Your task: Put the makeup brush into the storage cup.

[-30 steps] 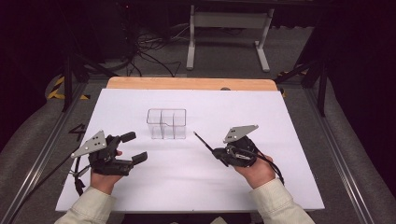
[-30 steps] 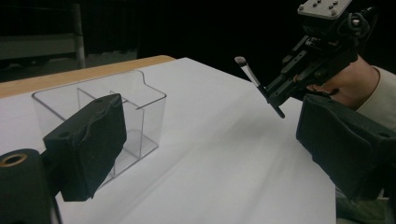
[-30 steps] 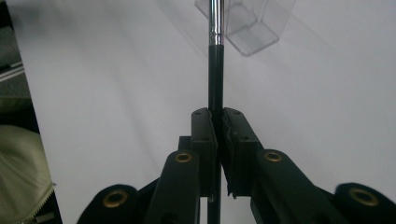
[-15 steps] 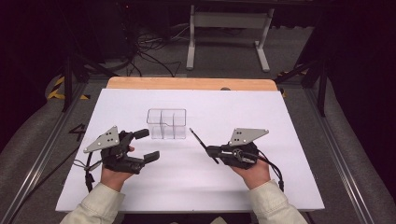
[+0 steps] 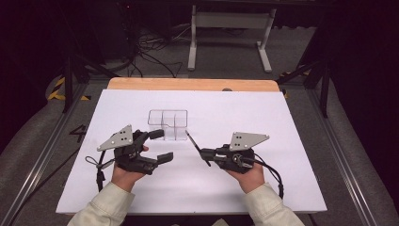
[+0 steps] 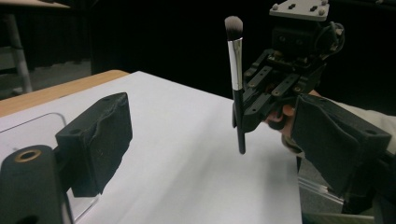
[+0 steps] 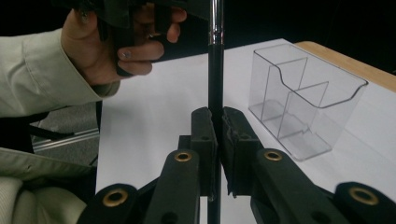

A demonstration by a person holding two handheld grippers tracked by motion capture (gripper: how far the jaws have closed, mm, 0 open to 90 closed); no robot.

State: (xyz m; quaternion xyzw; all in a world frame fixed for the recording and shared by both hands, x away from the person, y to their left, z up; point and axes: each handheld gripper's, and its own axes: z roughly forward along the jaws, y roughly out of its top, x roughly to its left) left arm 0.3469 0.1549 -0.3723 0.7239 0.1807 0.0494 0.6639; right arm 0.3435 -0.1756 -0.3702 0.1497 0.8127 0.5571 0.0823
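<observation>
Between the right gripper's (image 5: 205, 153) jaws we have the brush (image 7: 215, 70) pinched tight at its black handle, pads fully closed on it. In the high view the brush's (image 5: 195, 146) long axis runs up and left from the jaws, bristle end toward the clear organizer (image 5: 168, 124), tip just beside its near right corner but not over a compartment yet. So the drop target lies ahead and slightly left of the jaws, and the right hand is the one that owns the move.

Left gripper (image 5: 160, 145) is wide open with nothing between the jaws; they've just been closing a little. It sits just beside the organizer's near left edge, one finger close to the wall; contact we can't tell. We'd guess it's there to steady the box.

Versus a second ago: left hand has come in toward the organizer from the lower left. Right hand barely shifted, with the brush about where it was.
</observation>
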